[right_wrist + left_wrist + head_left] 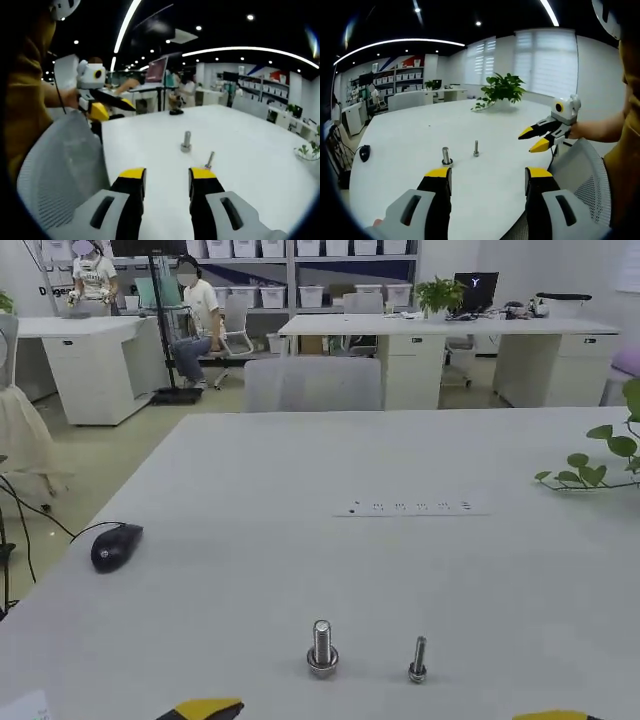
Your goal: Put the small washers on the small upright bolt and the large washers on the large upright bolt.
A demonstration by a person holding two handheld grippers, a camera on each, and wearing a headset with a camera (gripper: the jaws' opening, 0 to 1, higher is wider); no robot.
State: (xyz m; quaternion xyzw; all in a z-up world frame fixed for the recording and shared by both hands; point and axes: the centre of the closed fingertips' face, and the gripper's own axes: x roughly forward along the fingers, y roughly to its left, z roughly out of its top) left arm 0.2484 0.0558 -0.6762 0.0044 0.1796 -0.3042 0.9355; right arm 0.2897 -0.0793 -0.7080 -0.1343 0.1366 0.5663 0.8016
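Observation:
The large upright bolt (322, 645) stands near the table's front edge, with the small upright bolt (418, 659) to its right. Each has a metal ring round its foot. No loose washers are visible. My left gripper (489, 180) is open and empty, back from the large bolt (446, 156) and the small bolt (476, 148). My right gripper (166, 177) is open and empty too, short of the large bolt (186, 141) and the small bolt (209, 160). Yellow fingertips (205, 708) poke in at the head view's bottom edge.
A black mouse (116, 545) lies at the left of the white table (300, 490), with a power strip (410, 507) in the middle and plant leaves (600, 465) at the right edge. A grey mesh chair back (65, 160) is close to both grippers. People sit at desks far behind.

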